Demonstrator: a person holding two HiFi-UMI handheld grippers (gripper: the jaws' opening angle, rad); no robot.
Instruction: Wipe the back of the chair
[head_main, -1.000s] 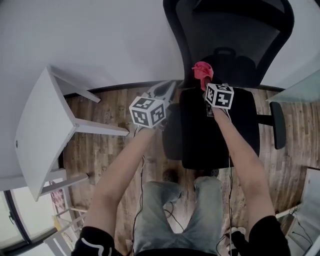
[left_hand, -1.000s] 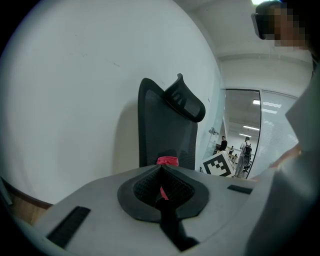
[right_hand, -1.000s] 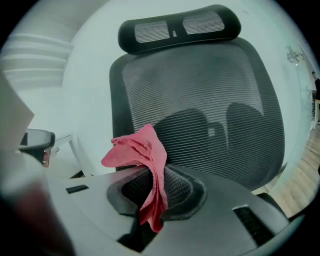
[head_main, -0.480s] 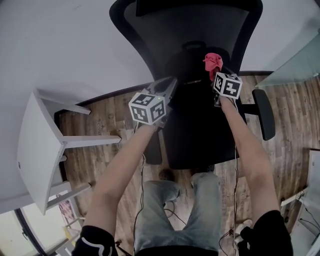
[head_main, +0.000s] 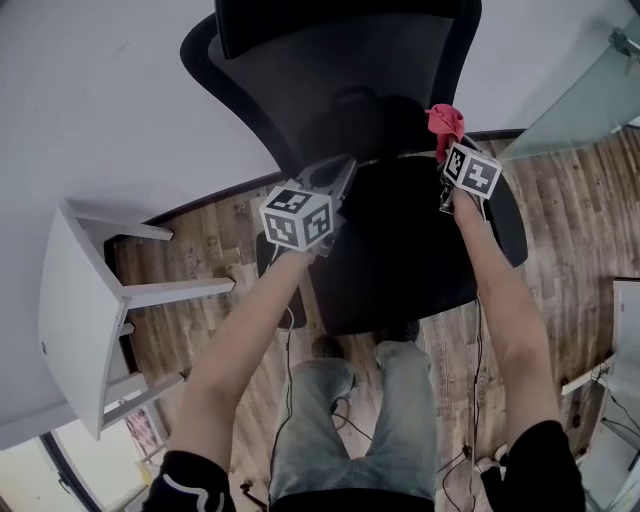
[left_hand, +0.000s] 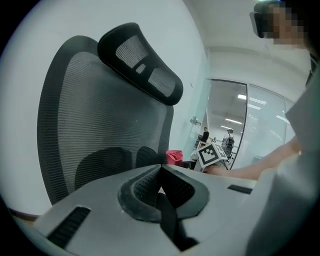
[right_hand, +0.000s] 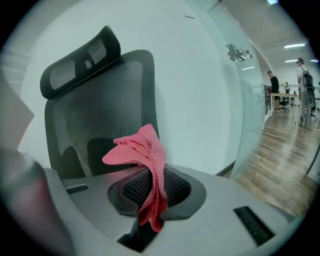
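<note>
Since wiping needs it, the right tongs (right_hand: 150, 185) grip the red cloth (right_hand: 140, 152) near the chair back (head_main: 330, 70). The left tongs (left_hand: 160, 171) are closed, empty.

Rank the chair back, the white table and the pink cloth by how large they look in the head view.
Largest: the chair back.
Then: the white table.
Smallest by far: the pink cloth.

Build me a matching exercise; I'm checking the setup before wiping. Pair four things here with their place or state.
Things:
1. pink cloth
2. left gripper
3. headrest
4. white table

Place or state:
A. shut, nothing held
B. atop the chair back
C. on the wood floor, at the person's left
D. clamped in the right gripper

Pairs: 1-D, 2-A, 3-B, 4-C
</note>
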